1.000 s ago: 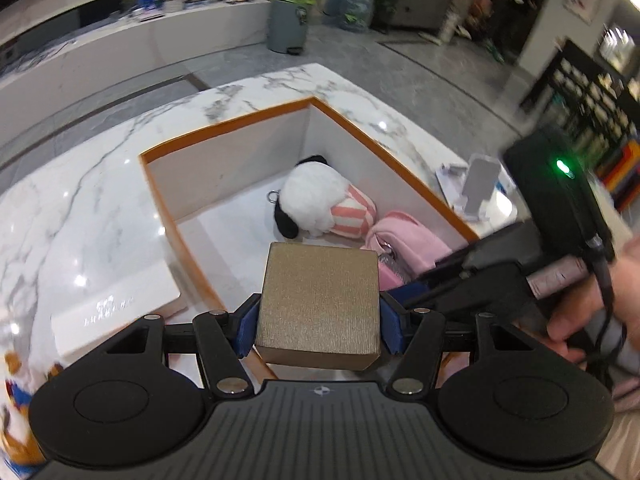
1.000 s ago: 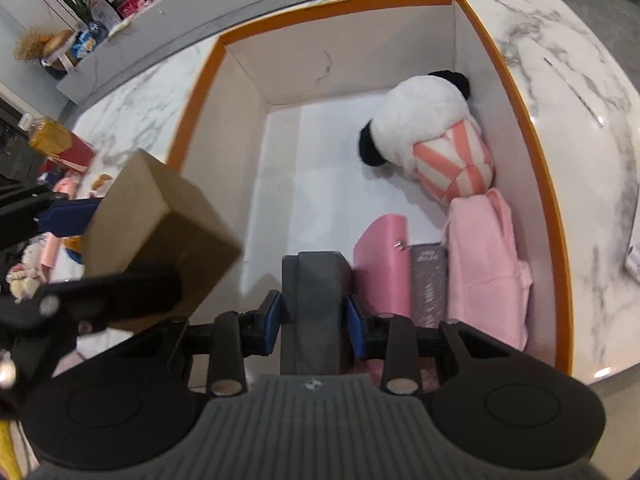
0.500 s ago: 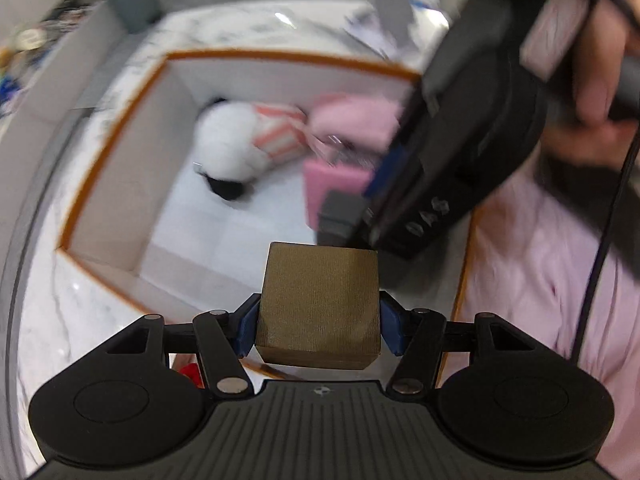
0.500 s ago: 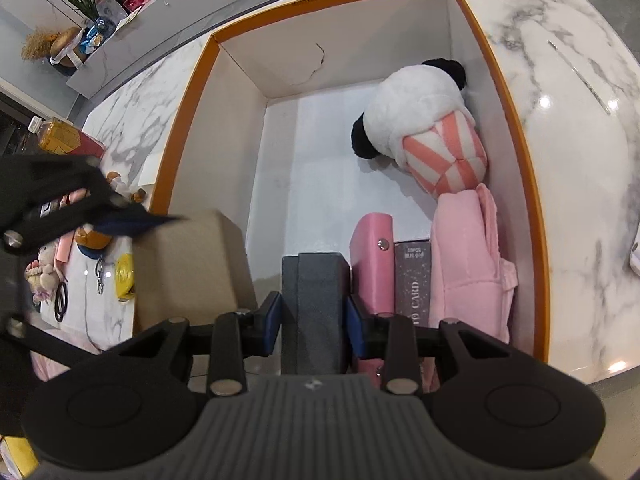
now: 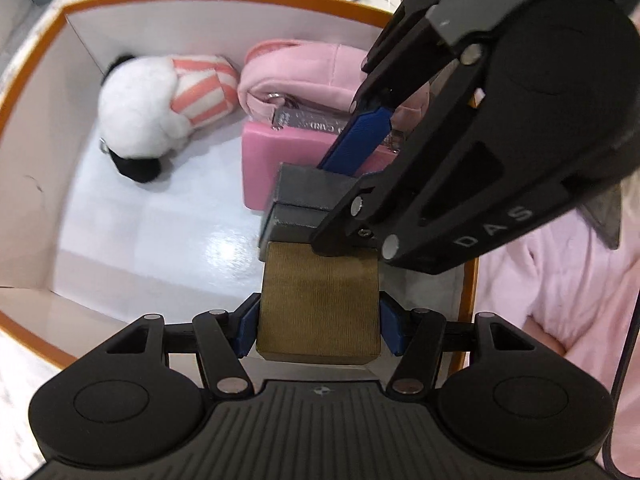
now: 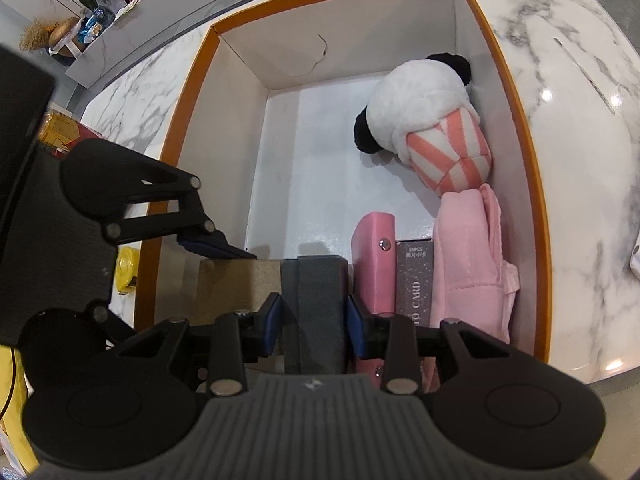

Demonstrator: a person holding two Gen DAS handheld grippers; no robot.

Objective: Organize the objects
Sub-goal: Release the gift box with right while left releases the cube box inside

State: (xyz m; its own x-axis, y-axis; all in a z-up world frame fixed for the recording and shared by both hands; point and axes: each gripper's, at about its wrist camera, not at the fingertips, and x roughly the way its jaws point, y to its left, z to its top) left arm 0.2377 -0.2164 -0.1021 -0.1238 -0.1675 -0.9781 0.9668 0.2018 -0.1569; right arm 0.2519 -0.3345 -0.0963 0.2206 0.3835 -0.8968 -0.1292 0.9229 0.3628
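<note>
Gold box (image 5: 318, 308) now beside grey case (image 6: 314, 304)

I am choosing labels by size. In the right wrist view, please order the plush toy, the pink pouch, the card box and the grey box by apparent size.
1. plush toy
2. pink pouch
3. grey box, though it is nearest the camera and partly hidden, so unsure
4. card box

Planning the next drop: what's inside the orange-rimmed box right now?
Inside the box: panda plush, pink pouch, card pack, pink case. The right gripper holds a grey box; the left gripper holds a tan box. Floor beneath both is hidden.
</note>
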